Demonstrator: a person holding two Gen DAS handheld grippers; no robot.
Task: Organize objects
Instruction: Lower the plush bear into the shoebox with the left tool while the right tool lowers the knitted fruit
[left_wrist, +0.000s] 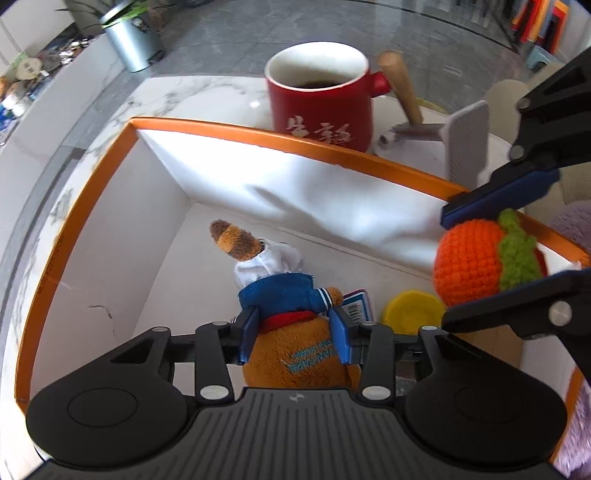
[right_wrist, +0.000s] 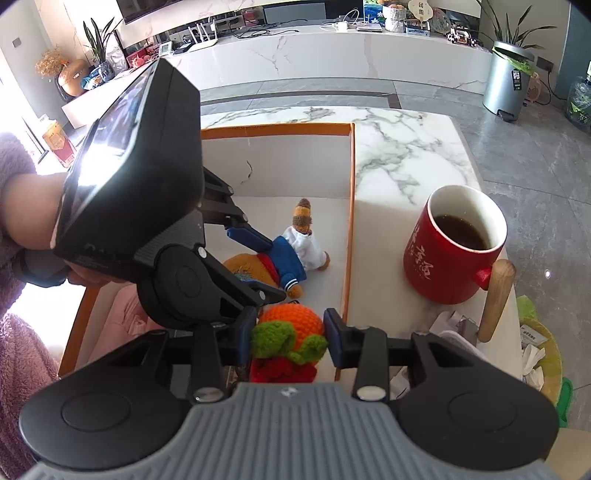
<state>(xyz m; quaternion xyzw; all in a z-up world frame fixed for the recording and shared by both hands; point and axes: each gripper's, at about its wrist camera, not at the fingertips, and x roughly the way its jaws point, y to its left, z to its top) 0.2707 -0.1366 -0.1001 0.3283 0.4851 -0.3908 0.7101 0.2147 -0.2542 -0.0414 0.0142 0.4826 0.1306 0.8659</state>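
Down inside the orange-rimmed box (left_wrist: 92, 206), the plush toy (left_wrist: 280, 295) lies on the floor, the left gripper (left_wrist: 293, 332) jaws clenched on its body. Beside it, the right gripper (right_wrist: 290, 338) jaws clamp a crocheted orange (right_wrist: 291, 317) above the box. A red mug (right_wrist: 450, 251) of dark liquid stands on the marble worktop (right_wrist: 399, 155) just outside.

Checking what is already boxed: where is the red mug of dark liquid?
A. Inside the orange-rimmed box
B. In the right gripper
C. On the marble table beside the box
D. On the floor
C: the mug stands on the table, outside the box wall.
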